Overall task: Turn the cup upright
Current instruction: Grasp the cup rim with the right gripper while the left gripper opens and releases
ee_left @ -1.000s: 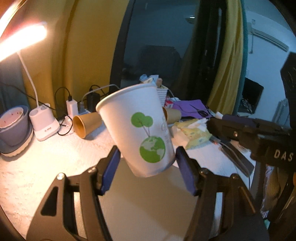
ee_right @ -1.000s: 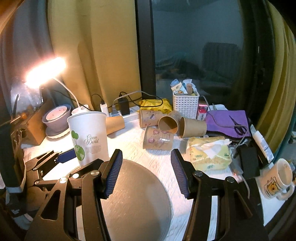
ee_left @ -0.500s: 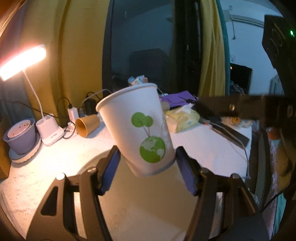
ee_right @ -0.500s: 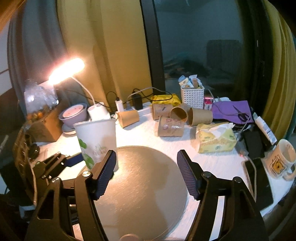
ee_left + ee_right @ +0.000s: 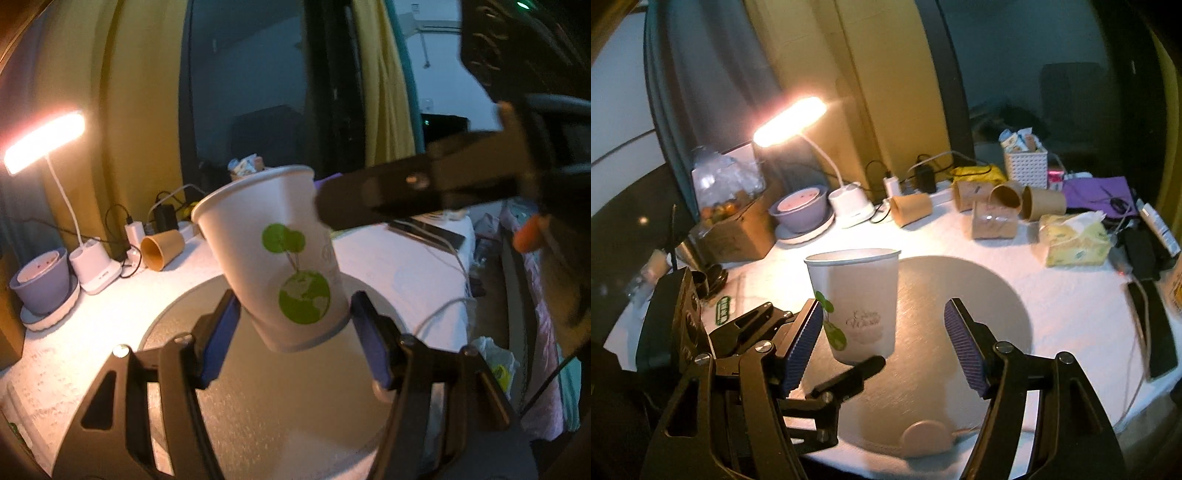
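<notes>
A white paper cup (image 5: 280,254) with a green tree-and-globe print is held mouth up between the blue pads of my left gripper (image 5: 295,332), which is shut on its lower part. In the right wrist view the cup (image 5: 858,302) stands upright over the round grey mat (image 5: 960,332), base on or just above it; I cannot tell which. The left gripper's fingers (image 5: 849,376) reach it from the lower left. My right gripper (image 5: 886,347) is open and empty, just in front of the cup. One of its arms crosses the left wrist view (image 5: 424,195).
Several brown paper cups (image 5: 993,210) lie on their sides at the back, near a white basket (image 5: 1025,166), a tissue pack (image 5: 1071,243) and a lit desk lamp (image 5: 790,118). A purple bowl (image 5: 801,205) and cardboard box (image 5: 735,232) stand at the left. Phones and cables lie at the right.
The left gripper has carried the cup toward the middle of the mat and lower. The right gripper has drawn back and risen, now looking down on the cup.
</notes>
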The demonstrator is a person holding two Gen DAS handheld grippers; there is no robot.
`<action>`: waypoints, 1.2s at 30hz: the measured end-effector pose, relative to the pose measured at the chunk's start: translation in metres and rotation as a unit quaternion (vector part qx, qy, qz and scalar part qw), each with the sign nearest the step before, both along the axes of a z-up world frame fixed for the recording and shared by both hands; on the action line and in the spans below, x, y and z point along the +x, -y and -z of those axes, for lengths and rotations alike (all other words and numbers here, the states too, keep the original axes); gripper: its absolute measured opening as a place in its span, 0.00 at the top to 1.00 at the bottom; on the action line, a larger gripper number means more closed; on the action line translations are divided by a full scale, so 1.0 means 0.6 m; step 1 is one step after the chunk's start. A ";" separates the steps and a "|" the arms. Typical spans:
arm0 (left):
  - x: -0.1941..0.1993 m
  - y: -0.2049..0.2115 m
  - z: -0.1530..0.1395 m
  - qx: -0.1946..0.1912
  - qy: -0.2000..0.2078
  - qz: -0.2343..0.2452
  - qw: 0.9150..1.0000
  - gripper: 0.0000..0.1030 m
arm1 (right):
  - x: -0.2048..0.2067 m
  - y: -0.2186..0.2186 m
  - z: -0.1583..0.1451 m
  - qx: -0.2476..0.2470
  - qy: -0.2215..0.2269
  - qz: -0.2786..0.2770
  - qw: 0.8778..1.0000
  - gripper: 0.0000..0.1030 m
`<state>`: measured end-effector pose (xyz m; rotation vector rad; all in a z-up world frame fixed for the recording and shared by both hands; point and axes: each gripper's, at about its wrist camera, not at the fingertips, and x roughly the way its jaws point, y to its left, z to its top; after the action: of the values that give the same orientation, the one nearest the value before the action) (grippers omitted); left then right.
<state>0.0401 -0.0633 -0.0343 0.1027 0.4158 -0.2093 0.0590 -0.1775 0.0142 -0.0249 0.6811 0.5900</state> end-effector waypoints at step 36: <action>-0.078 0.016 0.008 0.022 0.025 0.067 0.997 0.37 | -0.028 -0.018 0.040 0.029 -0.047 -0.031 0.998 0.32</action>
<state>-0.0066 -0.0727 -0.0392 0.1793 0.3644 -0.3297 0.0423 -0.1668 -0.0098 0.0351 0.7557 0.6728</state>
